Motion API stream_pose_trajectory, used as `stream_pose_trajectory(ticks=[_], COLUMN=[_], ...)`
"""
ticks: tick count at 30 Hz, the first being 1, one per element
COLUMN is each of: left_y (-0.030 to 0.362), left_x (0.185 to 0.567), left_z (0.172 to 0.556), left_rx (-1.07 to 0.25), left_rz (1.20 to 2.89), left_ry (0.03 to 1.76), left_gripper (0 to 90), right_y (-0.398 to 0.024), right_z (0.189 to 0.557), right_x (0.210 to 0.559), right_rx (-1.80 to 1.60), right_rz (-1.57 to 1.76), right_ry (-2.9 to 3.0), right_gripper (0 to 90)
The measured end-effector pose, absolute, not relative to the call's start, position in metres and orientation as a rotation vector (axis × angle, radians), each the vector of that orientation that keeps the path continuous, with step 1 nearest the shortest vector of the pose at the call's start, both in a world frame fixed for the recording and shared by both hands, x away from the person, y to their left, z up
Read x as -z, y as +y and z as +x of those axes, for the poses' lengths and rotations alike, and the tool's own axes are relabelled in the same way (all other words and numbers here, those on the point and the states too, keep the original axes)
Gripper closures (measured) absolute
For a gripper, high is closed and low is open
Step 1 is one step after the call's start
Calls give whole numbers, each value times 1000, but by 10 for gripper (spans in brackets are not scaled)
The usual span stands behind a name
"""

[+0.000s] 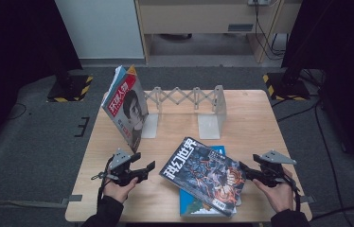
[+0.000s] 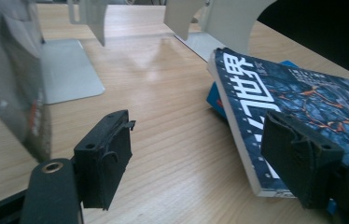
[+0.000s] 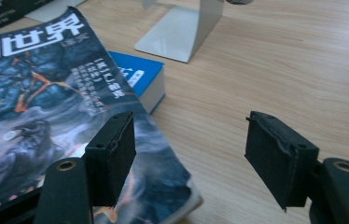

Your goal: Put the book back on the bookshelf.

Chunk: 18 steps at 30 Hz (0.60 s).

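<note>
A dark science-fiction magazine point(image 1: 203, 175) lies askew on a blue book point(image 1: 199, 208) at the table's front middle. My left gripper point(image 1: 146, 171) is just left of the magazine, pointing at it, open with nothing between its jaws. In the left gripper view, the left gripper point(image 2: 198, 128) has the magazine point(image 2: 303, 93) spine beside its right jaw, with the blue book point(image 2: 214, 95) under it. My right gripper point(image 1: 245, 172) is at the magazine's right edge, open. In the right gripper view, the right gripper point(image 3: 189, 126) has its left jaw over the magazine point(image 3: 32, 93) corner and its right jaw over bare wood.
A grey expanding bookend rack point(image 1: 184, 97) stands at the back of the wooden table point(image 1: 255, 123). Another magazine point(image 1: 128, 111) with a portrait cover leans upright against its left end. The rack's flat base plates point(image 2: 67, 70) rest on the wood. Bare wood lies between the rack and the book pile.
</note>
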<state>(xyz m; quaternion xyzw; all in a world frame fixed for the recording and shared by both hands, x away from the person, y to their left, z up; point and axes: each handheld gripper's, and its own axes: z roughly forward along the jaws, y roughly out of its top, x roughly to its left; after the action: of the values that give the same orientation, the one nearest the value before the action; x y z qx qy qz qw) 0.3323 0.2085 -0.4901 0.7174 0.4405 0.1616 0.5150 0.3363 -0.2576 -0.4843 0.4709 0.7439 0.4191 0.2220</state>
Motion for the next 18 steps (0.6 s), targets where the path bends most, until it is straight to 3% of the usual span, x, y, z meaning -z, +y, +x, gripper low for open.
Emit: stream_pose_trajectory(ticks=[18], left_y=[177], left_x=[504], left_z=[331], left_rx=[-287], left_rz=[1827], left_ry=[991], left_gripper=[258], right_y=[-232], right_z=[333], right_x=[490], right_rx=[-1203], right_rz=[1249], right_ry=[2142], right_gripper=[369])
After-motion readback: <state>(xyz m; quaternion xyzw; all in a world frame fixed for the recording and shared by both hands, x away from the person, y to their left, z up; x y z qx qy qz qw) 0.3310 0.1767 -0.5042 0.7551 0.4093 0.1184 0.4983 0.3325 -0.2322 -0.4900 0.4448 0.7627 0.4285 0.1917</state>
